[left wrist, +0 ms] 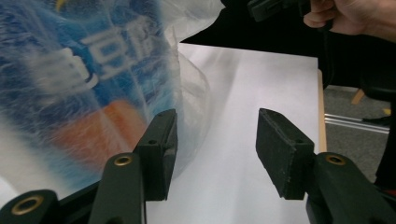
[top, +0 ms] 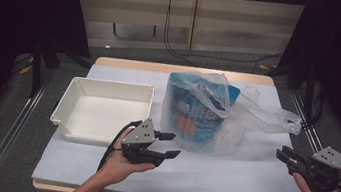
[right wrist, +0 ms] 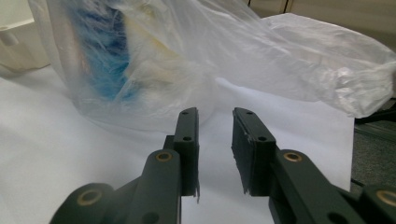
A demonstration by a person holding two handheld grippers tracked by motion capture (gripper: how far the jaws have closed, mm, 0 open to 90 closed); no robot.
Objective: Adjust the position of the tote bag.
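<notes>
I hold my left gripper [top: 167, 144] just beside the near left side of the plastic bag [top: 216, 113]; its jaws stand half open with nothing between them, and in the left gripper view the bag is just past the left pad. My right gripper [top: 285, 155] is further away, to the right of the bag, well apart from it; its jaws are narrow, with a small gap, and they hold nothing. The bag stands in front of both tools, thin and clear, with a blue packet [top: 195, 110] inside it that has an orange patch. Its loose handles [top: 276, 117] lie toward my right tool.

I judge that I am in the approach step — the bag is not yet gripped. The next move calls for opening the right jaws again and taking the thin film with care, because it slips and folds easily.

The white tray [top: 106, 109] sits empty behind my left tool. All rests on a white sheet [top: 227, 177] over the wooden table [top: 182, 70] — around it the room is dark, with a grey floor and cables
</notes>
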